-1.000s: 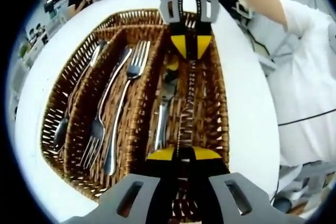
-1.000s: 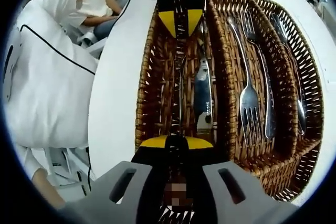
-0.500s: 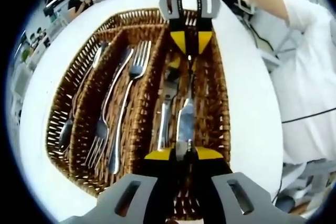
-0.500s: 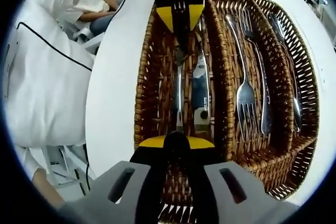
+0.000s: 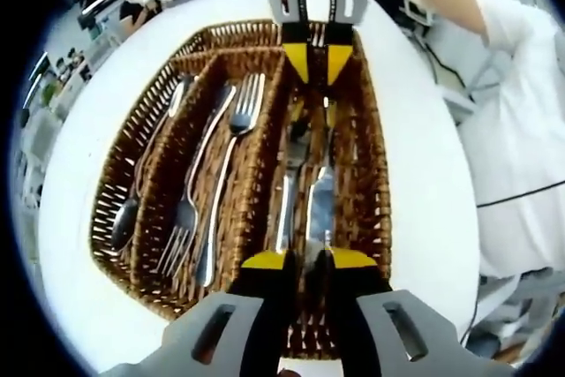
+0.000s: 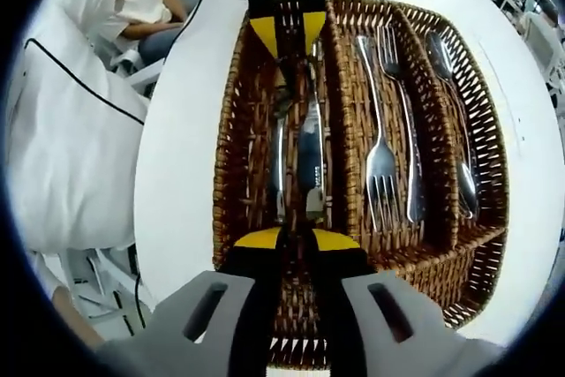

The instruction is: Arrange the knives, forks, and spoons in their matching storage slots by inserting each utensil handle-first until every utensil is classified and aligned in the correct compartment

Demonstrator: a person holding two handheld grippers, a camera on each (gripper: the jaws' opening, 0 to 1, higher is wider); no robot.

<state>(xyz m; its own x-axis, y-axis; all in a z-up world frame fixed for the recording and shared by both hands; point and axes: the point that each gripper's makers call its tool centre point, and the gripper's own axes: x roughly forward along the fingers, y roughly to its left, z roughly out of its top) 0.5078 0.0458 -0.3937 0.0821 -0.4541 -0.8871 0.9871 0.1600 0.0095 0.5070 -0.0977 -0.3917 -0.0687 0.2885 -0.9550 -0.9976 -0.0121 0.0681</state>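
wicker tray (image 5: 371, 183): 2 knives (image 5: 320, 205) in end slot; left gripper (image 5: 305, 260), right gripper (image 6: 296, 237) slightly parted, empty

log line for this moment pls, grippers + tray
left gripper: open, over knife slot | right gripper: open, same slot | wicker tray: two knives, two forks, spoons

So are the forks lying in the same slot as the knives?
No, the forks lie in the middle slot, the knives in the slot beside it.
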